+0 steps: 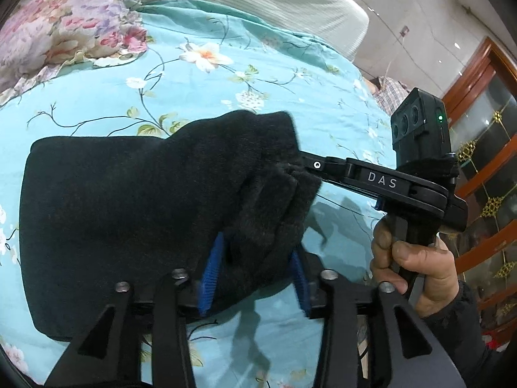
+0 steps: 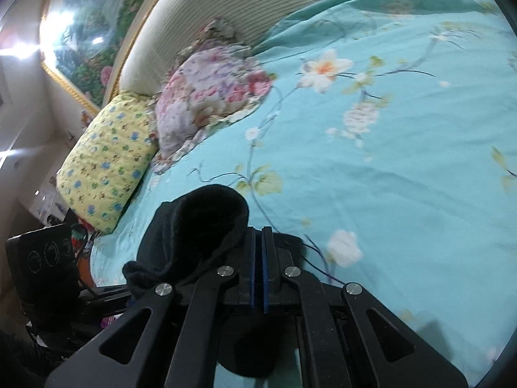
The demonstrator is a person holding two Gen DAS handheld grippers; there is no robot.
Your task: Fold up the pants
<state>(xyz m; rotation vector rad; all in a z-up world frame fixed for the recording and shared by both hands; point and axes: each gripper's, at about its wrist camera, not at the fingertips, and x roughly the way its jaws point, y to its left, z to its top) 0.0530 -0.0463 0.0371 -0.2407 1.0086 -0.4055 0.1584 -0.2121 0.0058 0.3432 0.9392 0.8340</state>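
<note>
Now the left claw (image 1: 255, 278) tilts down, parted around the black pants (image 1: 129, 226) on the bed (image 1: 226, 80); the right claw (image 2: 258, 268), clenched, pinches their edge, its tips hidden in fabric.

- A home bedroom: a bed under a turquoise flowered cover (image 2: 404, 168).
- A yellow pillow (image 2: 106, 168) and a padded headboard (image 2: 232, 3) at its head.
- A framed landscape picture (image 2: 84, 42), somewhat blurred, hangs above.
- A wooden glazed cabinet (image 1: 484, 148) stands beside the bed.
</note>
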